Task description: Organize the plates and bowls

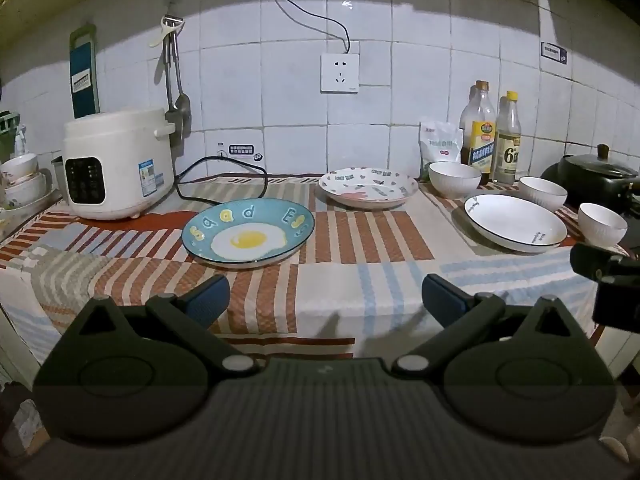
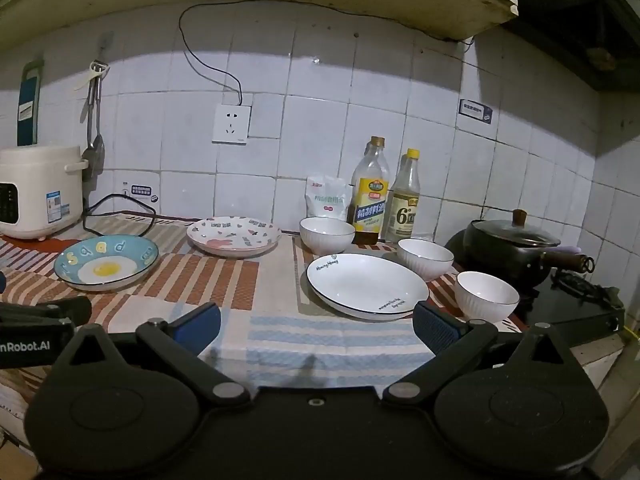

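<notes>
We see the left gripper point(image 1: 324, 300) and right gripper point(image 2: 316, 326) both spread wide and empty above the striped cloth point(image 1: 360, 240), short of the blue egg-print ceramic plate point(image 1: 248, 232) and, probably ceramic, the black-rimmed white plate point(image 2: 366, 284).

Stacked bowls point(image 1: 18, 184) run off the left edge; rice cooker point(image 2: 36, 192) too

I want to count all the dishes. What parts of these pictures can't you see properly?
- Stacked bowls, left wrist view: cut off by the picture's left edge; their number is unclear.
- Black pot, right wrist view: its lid hides what is inside.
- Bottle labels, both views: print too small to read.
- Counter's near edge, both views: each gripper's body and fingers cover it.
- Dark right side by the stove, both views: too dim.
</notes>
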A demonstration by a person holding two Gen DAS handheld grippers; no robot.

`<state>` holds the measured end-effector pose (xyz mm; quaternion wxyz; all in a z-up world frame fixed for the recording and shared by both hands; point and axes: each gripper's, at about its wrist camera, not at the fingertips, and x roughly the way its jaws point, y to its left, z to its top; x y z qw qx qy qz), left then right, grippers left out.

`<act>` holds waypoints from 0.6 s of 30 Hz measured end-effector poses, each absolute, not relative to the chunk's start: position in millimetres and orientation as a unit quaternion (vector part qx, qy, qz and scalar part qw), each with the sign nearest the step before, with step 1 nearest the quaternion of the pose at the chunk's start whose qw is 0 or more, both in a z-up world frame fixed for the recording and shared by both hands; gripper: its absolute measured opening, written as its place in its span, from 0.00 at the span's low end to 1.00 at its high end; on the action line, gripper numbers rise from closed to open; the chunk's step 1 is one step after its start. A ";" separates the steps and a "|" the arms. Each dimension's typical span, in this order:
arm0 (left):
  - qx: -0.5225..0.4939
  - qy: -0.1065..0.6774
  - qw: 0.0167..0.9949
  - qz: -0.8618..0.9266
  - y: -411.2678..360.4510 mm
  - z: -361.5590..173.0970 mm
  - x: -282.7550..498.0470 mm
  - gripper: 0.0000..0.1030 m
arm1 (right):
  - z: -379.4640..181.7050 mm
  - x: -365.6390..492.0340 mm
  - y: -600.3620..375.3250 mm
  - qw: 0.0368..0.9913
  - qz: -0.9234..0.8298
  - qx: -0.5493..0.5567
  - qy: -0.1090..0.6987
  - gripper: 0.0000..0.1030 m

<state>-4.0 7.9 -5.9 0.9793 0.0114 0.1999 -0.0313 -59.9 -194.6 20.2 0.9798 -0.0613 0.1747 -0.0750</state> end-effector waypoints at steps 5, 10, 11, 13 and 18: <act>0.012 0.197 0.980 -0.036 8.9 -7.4 -4.3 1.00 | 20.2 -60.2 -195.3 0.979 -0.078 -0.065 0.174 1.00; 0.016 0.181 0.983 -0.031 7.4 -4.6 -8.6 1.00 | 18.1 -59.9 -194.1 0.979 -0.080 -0.069 0.173 1.00; 0.016 0.182 0.983 -0.033 7.2 -4.3 -8.9 1.00 | 17.8 -59.7 -194.6 0.979 -0.079 -0.067 0.175 1.00; 0.014 0.184 0.982 -0.037 7.2 -3.8 -9.2 1.00 | 16.8 -59.7 -194.6 0.979 -0.076 -0.063 0.176 1.00; 0.015 0.185 0.982 -0.038 8.4 -4.2 -8.9 1.00 | 17.8 -62.9 -193.3 0.981 -0.072 -0.070 0.168 1.00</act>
